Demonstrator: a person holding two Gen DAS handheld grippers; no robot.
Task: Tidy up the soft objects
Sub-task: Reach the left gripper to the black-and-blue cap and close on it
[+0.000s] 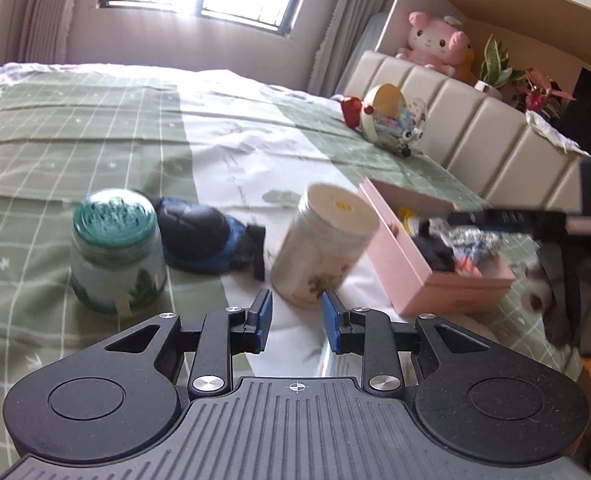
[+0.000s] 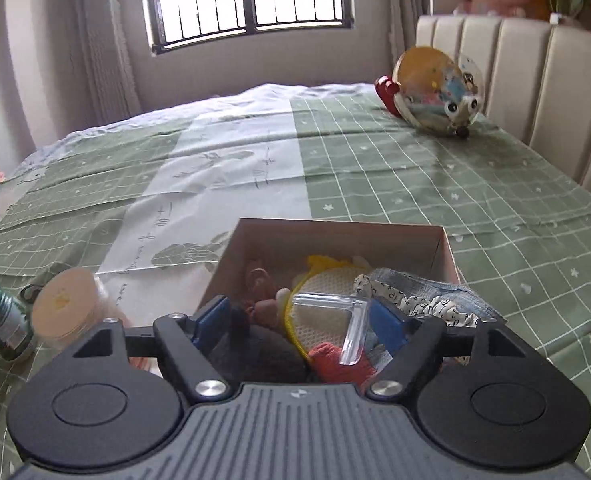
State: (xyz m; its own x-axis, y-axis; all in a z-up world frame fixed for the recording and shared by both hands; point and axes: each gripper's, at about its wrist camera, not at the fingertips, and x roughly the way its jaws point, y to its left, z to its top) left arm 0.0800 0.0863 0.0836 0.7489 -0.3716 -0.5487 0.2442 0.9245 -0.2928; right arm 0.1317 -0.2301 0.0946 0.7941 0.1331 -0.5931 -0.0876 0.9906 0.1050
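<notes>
the left claw [image 1: 297, 318] hangs narrowly parted and empty just short of the white jar [image 1: 324, 240] on the bed [image 1: 95, 128]. the right claw [image 2: 301, 322] gapes wide, empty, over the full pink box [image 2: 335, 240]. the dark pouch [image 1: 207, 238] lies between the jars; reaching for it could topple the leaning jar.

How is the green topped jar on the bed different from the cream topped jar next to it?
The green topped jar has a dark green ridged lid; the cream topped jar has a smooth pale lid with a yellow mark. The green topped jar looks shorter and squatter; the cream topped jar looks taller. The green one sits beside a dark blue soft item; the cream one sits beside the pink box. Both stand on the bedspread.
</notes>
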